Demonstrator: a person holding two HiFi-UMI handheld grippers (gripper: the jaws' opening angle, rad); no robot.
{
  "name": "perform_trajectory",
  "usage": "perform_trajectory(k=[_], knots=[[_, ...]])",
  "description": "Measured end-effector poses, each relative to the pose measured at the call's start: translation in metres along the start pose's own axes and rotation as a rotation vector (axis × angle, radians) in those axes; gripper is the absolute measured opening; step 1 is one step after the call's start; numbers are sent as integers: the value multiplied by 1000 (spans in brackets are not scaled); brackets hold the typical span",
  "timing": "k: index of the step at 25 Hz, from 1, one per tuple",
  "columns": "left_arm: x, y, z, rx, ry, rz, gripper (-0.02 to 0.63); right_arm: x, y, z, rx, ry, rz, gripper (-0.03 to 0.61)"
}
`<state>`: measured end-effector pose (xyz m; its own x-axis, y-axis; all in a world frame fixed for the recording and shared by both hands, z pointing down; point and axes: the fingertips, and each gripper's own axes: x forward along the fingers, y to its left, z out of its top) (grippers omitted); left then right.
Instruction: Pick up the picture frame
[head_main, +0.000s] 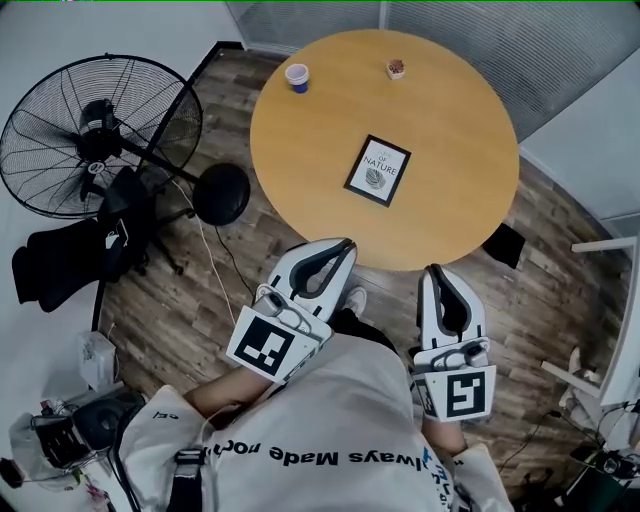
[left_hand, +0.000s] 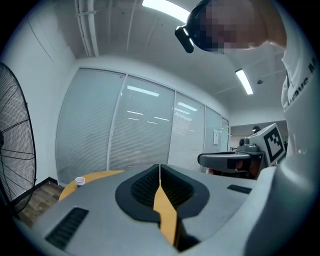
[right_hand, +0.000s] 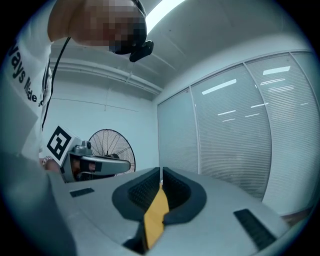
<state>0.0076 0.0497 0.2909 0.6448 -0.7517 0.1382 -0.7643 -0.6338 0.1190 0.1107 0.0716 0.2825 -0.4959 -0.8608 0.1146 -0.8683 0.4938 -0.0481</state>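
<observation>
A black picture frame with a white card reading "NATURE" lies flat near the middle of the round wooden table. Both grippers hang close to the person's body, short of the table's near edge. My left gripper is shut and holds nothing, its tips just at the table rim. My right gripper is shut too and holds nothing, right of the left one. In the left gripper view, the left gripper points up at the glass wall; the right gripper view shows the same. The frame is hidden in both gripper views.
A small paper cup and a small brown cup stand at the table's far side. A black standing fan with a round base sits left of the table. Bags and cables lie on the wooden floor at left.
</observation>
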Motion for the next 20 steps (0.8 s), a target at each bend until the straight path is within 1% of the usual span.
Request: perform_trajectory(k=[7, 13, 17, 20], knots=[[20, 5, -7, -12, 16, 31, 34, 12, -16, -6, 4, 16, 28, 41], [33, -5, -2, -8, 4, 39, 34, 7, -32, -7, 14, 13, 32, 41], [36, -6, -5, -3, 26, 42, 34, 7, -35, -6, 19, 13, 37, 41], [40, -3, -6, -3, 29, 41, 34, 12, -37, -6, 18, 12, 37, 43]])
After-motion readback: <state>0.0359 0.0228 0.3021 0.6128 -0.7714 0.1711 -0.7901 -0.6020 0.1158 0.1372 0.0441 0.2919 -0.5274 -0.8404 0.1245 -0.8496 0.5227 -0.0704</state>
